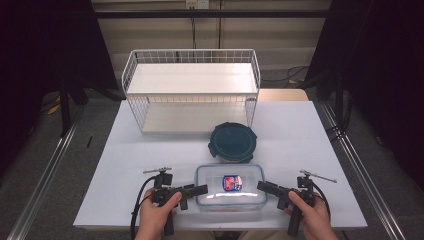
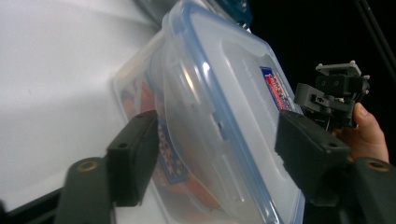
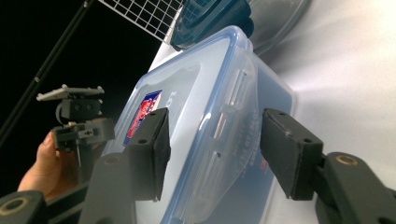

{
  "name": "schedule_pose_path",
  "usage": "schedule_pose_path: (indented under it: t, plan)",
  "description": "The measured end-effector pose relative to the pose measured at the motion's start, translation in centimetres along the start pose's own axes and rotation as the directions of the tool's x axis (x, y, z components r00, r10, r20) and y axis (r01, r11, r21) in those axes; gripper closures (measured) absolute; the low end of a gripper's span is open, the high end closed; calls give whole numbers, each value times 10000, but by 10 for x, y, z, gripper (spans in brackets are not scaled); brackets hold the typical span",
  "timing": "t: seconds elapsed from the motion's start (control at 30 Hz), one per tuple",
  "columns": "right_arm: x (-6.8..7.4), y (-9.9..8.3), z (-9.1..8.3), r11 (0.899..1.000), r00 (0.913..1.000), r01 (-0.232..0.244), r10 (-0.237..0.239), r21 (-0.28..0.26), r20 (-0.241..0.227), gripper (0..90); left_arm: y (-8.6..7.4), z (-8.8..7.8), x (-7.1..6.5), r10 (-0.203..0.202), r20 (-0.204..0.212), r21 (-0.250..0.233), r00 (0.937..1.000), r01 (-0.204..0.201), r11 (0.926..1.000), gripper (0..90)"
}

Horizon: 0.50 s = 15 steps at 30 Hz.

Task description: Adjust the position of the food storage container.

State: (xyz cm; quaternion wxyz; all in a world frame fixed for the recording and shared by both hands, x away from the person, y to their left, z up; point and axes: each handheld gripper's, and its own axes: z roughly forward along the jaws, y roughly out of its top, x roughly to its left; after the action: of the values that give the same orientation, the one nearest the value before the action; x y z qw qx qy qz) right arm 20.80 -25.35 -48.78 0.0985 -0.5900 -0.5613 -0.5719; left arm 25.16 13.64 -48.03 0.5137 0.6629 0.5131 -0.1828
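Tongs [image 1: 199,189] [image 1: 264,187] unclenched, flanking box [image 1: 230,187] at lower centre of table [image 1: 125,150]: one at each short end, long axis running left-right between, jaws astride lid edges, not yet pressing.

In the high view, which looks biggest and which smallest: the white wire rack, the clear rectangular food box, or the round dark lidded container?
1. White wire rack, by far the largest.
2. Clear rectangular food box.
3. Round dark lidded container, the smallest.

The box lies nearer the camera than the round container, so the gap between those two may be smaller than it looks.
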Motion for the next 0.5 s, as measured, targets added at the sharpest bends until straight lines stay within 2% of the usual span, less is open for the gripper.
schedule_pose_path:
  t: [0.07, 0.17, 0.2, 0.23, 0.27, 0.3, 0.4, 0.43, 0.5]
  plan:
    - [-1, -2, 0, 9998, 9998, -162, 161, -96, -71, 453, -3, 1, -1, -281, 54, -171, 9996, 281, 9995, 261]
    - [0, -3, -1, 9995, 9995, -309, 308, -105, -49, 457, -3, 1, -2, -347, 22, -145, 9994, 347, 9993, 267]
    - [0, -4, -1, 9984, 9985, -544, 543, -161, -74, 464, -4, 0, -2, -559, -22, -280, 9984, 559, 9980, 276]
    - [0, -4, -1, 9984, 9985, -544, 543, -161, -74, 464, -4, 0, -2, -559, -22, -280, 9984, 559, 9980, 283]
    - [0, -5, -1, 9976, 9977, -663, 661, -187, -112, 467, -5, -1, -2, -748, 34, -352, 9972, 748, 9966, 283]
    - [0, -5, -1, 9959, 9961, -879, 875, -229, -149, 476, -5, -1, -1, -792, 52, -414, 9968, 793, 9960, 305]
    - [0, -7, -2, 9943, 9947, -1025, 1024, -303, -71, 482, -6, -4, -3, -946, -19, -536, 9955, 944, 9941, 358]
    - [0, -8, -3, 9895, 9905, -1378, 1375, -444, -102, 498, -6, -5, -4, -1009, -50, -634, 9949, 1004, 9929, 372]
    - [0, -9, -3, 9884, 9896, -1440, 1438, -487, -84, 502, -7, -6, -4, -1045, -74, -680, 9945, 1038, 9923, 377]
